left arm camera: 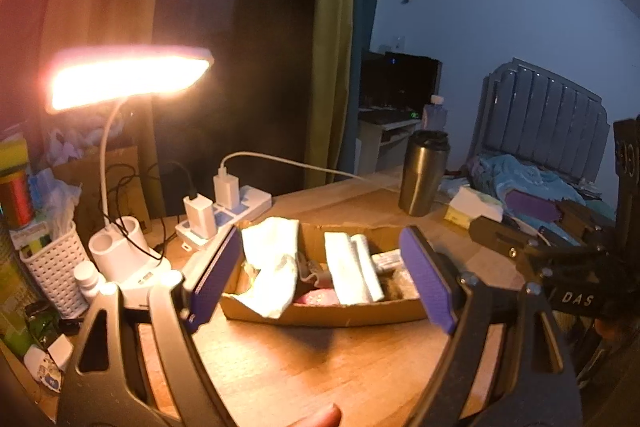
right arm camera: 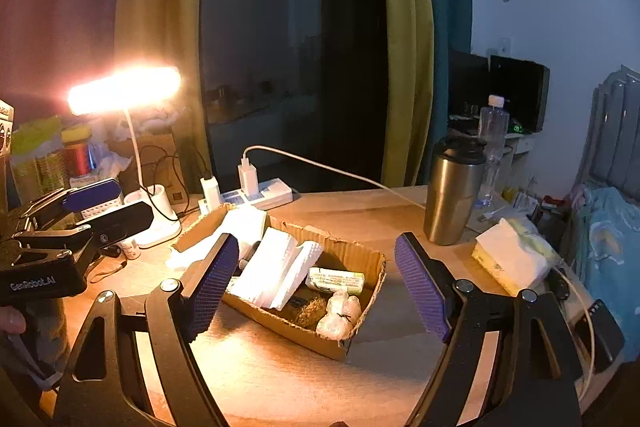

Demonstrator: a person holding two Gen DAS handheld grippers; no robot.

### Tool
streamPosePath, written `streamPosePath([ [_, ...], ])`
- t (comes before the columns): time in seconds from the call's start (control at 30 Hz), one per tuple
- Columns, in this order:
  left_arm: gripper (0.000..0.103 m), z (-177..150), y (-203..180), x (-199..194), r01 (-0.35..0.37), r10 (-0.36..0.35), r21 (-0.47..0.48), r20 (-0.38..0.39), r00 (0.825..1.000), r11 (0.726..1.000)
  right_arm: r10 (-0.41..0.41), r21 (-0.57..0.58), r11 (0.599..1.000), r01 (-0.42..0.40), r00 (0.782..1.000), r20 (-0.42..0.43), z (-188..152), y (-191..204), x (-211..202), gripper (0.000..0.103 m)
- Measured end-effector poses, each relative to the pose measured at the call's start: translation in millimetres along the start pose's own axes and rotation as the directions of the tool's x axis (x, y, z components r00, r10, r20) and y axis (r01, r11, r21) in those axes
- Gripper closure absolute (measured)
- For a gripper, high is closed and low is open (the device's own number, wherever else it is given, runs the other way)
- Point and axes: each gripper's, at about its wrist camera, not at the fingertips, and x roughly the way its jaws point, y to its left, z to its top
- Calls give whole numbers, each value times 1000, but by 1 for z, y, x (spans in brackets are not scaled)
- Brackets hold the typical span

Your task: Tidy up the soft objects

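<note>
Shallow cardboard box [right arm camera: 362, 311] on table holds white folded cloths [right arm camera: 266, 273].

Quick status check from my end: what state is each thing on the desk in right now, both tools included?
left tool: open, empty
right tool: open, empty
cardboard box: open-topped, filled with soft items
white cloth: crumpled, draped over the box's edge
desk lamp: switched on
steel tumbler: upright, lid on
water bottle: upright, capped
power strip: two chargers plugged in
tissue pack: tissue sticking out
</note>
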Motion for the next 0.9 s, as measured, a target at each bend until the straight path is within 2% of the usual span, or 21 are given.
streamPosePath([
  [0.6, 19, -4, -32, -71, 22, -24, 23, 76, 997, 1000, -42, -8, 999, 43, 994, 97, -7, 7, -80, 20],
  [0.67, 9, -5, -37, -81, 19, -22, 30, 82, 996, 999, -46, -10, 999, 47, 993, 105, -8, 9, -90, 20],
  [0.8, 7, -6, -48, -107, 23, -28, 43, 125, 992, 999, -56, -18, 998, 58, 993, 107, -8, 14, -110, 20],
  [0.9, 7, -6, -52, -121, 2, -7, 36, 149, 989, 999, -63, -31, 997, 67, 992, 107, -9, 19, -124, 20],
])
